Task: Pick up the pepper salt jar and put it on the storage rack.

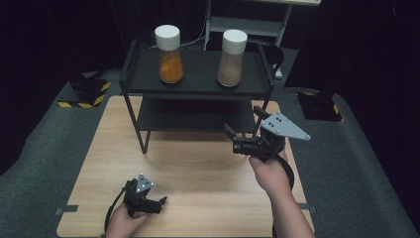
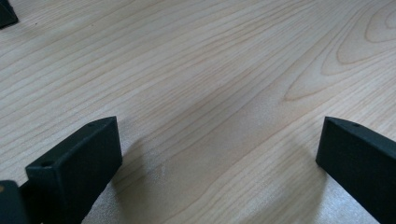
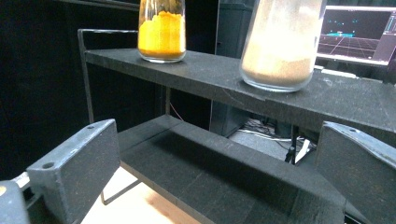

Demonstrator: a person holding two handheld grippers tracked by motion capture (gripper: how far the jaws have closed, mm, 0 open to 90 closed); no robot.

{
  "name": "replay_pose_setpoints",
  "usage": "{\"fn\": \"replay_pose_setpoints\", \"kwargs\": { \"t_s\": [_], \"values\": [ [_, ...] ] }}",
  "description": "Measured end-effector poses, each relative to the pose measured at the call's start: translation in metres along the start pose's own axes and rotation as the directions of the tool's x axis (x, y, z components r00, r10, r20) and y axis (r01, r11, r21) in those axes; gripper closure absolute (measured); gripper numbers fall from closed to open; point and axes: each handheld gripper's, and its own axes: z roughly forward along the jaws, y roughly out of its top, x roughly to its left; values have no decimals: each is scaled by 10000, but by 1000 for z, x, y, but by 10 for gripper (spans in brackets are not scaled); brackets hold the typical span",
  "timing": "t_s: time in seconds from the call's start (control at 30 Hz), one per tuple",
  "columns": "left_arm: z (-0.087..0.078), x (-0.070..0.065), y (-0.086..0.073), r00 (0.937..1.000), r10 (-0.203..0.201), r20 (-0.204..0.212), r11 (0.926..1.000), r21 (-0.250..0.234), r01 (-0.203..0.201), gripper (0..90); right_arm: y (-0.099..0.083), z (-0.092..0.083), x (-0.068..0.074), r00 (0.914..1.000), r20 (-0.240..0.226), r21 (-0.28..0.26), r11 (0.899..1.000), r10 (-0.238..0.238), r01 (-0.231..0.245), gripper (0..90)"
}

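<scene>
The right gripper hangs with fingers spread before the shelf, near the beige jar on top. Approaching too low, it may knock the edge. The left gripper rests spread on the surface.

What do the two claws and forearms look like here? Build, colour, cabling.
Both are black, blocky two-jaw units. The right claw carries a grey three-cornered plate with dark holes; the left claw has a smaller one. A black cable loops from each. Jaw blocks are matte with small screw holes. Forearms are bare, with no sleeves.
</scene>
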Motion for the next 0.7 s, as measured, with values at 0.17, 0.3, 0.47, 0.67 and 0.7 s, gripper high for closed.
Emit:
{"fn": "replay_pose_setpoints", "kwargs": {
  "t_s": [0.17, 0.3, 0.47, 0.67, 0.7],
  "values": [
    [0, 0, 0, 10000, 10, 0, 10000, 8, -10, 4, -7, 0, 0, 10000, -31, 132, 9999, 46, -45, 0],
    [0, 0, 0, 10000, -7, 4, 10000, -6, 7, 4, -13, 1, 1, 10000, -74, 280, 9996, 4, -2, 0],
    [0, 0, 0, 10000, -9, 3, 10000, -7, 9, 4, -26, 1, 1, 9999, -129, 468, 9988, 113, -107, 0],
    [0, 0, 0, 10000, -8, 5, 10000, -5, 8, 3, -38, 0, 2, 9997, -213, 647, 9979, 110, -96, 0],
    [0, 0, 0, 10000, -10, 4, 10000, -5, 10, 3, -43, 0, 3, 9997, -224, 741, 9972, 88, -71, 0]
  ]
}}
